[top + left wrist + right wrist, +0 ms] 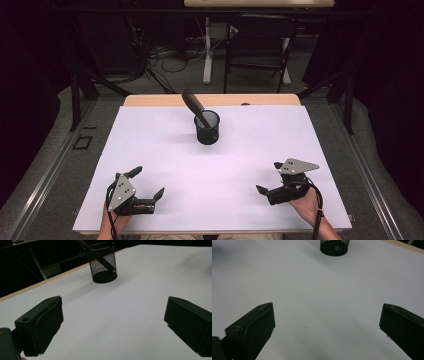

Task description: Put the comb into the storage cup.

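Left gripper (148,182) and right gripper (268,176) jaws spread wide, holding nothing.

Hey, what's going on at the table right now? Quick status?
Left gripper open, right gripper open, both holding nothing. Mesh cup upright mid-table, dark tool leaning inside. Nothing lies between the grippers and it.

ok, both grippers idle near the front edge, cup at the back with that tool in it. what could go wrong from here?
1. The dark tool leans out over the rim of the mesh cup. Pulling it sideways rather than along its tilt could tip the cup, which looks light.
2. The cup stands near the far edge of the white table. A push from the left gripper or the right gripper, both open, might slide it toward that edge.
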Demonstrator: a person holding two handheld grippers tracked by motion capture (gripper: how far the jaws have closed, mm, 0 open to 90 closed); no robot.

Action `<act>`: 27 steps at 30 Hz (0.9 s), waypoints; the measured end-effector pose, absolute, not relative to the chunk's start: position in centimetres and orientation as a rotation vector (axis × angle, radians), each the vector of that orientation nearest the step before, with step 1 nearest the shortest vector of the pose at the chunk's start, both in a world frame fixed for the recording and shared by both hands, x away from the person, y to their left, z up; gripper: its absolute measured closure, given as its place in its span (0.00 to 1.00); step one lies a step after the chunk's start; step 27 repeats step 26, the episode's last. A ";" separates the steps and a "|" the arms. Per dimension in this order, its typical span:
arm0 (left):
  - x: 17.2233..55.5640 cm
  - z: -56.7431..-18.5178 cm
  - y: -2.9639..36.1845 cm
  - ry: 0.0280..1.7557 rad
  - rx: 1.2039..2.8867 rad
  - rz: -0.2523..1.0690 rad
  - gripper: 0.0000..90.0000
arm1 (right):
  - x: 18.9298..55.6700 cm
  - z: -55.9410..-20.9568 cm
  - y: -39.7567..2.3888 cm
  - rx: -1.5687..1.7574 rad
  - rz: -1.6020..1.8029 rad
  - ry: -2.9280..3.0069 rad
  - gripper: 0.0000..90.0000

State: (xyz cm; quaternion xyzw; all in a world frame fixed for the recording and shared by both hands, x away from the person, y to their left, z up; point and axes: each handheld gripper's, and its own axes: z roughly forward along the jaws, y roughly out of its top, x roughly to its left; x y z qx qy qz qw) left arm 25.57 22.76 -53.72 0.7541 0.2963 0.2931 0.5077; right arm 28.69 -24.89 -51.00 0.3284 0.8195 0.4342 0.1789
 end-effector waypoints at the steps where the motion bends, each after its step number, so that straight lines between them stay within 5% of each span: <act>1: 25.6 -53.7 22.7 0.713 1.820 0.707 0.03 | 28.6 -51.0 -25.0 0.931 1.226 2.318 0.00; 27: 25.6 -53.7 22.7 0.711 1.822 0.709 0.03 | 26.6 -52.5 -25.9 0.929 1.211 2.220 0.00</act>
